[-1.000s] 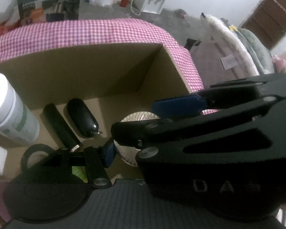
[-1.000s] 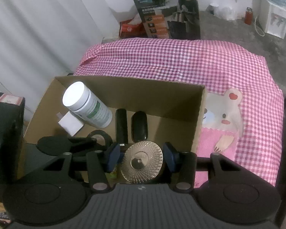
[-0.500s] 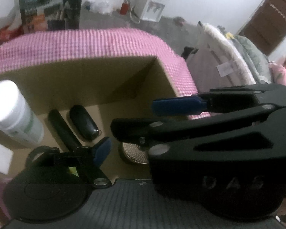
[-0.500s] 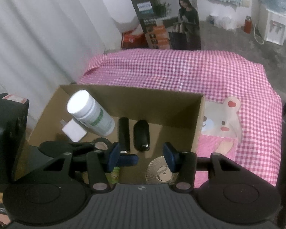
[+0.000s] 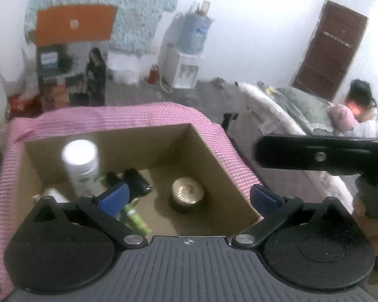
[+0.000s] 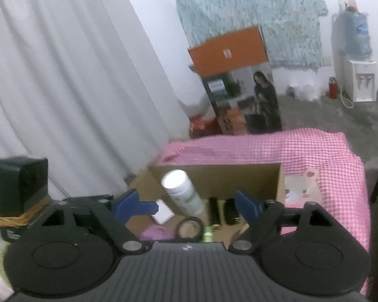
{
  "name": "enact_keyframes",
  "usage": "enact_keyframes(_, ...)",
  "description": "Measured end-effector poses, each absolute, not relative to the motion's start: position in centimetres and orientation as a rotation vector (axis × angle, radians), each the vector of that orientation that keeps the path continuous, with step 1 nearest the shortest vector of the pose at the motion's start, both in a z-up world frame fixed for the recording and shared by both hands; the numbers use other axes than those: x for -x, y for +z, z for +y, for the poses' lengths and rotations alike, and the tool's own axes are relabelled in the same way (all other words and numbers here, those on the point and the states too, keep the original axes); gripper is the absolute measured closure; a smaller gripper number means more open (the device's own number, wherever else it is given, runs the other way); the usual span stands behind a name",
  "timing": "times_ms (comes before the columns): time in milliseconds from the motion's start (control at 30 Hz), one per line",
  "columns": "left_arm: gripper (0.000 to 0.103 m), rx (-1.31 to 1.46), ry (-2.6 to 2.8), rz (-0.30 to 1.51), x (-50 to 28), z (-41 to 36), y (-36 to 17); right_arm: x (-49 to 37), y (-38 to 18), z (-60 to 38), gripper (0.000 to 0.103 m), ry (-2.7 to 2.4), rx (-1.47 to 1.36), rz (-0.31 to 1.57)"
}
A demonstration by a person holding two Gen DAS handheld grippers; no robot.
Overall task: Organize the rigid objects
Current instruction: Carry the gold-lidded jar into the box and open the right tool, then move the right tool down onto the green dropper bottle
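An open cardboard box [image 5: 163,146] stands on a pink checked cloth [image 5: 108,115]. On its floor lie a gold ribbed disc [image 5: 187,192], a white bottle [image 5: 80,166], two black oblong items [image 5: 136,180] and a green tube [image 5: 136,217]. My left gripper [image 5: 189,197] hovers above the box's near side, its jaws opening wide and holding nothing. My right gripper [image 6: 187,205] hangs above and behind the box [image 6: 226,178], its jaws opening too and gripping nothing. In the right wrist view the bottle [image 6: 181,191], a black tape ring [image 6: 189,229] and a white packet [image 6: 162,211] show; the disc is hidden.
Part of the right gripper [image 5: 315,156] crosses the right of the left wrist view. A bed with a person [image 5: 360,105] lies beyond it. A white curtain [image 6: 75,88], a printed carton [image 6: 239,95] and a water dispenser [image 6: 355,58] stand behind the table.
The right gripper let go of the gold disc, which now lies on the box floor. Both grippers opened, then rose and drew back from the box.
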State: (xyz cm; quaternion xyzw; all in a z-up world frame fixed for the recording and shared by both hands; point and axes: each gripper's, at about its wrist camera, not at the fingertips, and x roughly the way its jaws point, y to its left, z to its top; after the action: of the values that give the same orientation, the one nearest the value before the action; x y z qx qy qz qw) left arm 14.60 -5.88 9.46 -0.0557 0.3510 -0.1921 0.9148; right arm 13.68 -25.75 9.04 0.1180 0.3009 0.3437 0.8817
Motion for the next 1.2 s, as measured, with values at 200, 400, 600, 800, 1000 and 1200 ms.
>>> enact_keyframes(200, 0.001, 0.035, -0.344, 0.673, -10.1, -4.8, 8.1, -8.7, 6.7, -26.0, 0.015, 0.708, -0.299, 0.601)
enact_keyframes(400, 0.001, -0.047, -0.327, 0.688, -7.4, -4.8, 4.8, -6.0, 3.5, -24.5, 0.015, 0.693, -0.338, 0.633)
enact_keyframes(600, 0.003, -0.107, -0.308, 0.724, -6.7, -4.9, 0.8, -5.4, 0.8, -22.0, 0.017, 0.677, -0.316, 0.709)
enact_keyframes(800, 0.020, -0.132, -0.299, 0.738, -7.5, -5.0, -1.5, -5.7, -1.1, -19.2, 0.026, 0.665, -0.258, 0.760)
enact_keyframes(1000, 0.034, -0.135, -0.305, 0.757, -8.0, -5.0, -2.9, -6.6, -2.5, -17.0, 0.040, 0.663, -0.215, 0.806)
enact_keyframes(1200, 0.049, -0.117, -0.317, 0.774, -8.4, -4.8, -3.4, -7.8, -3.2, -16.0, 0.053, 0.657, -0.196, 0.833)
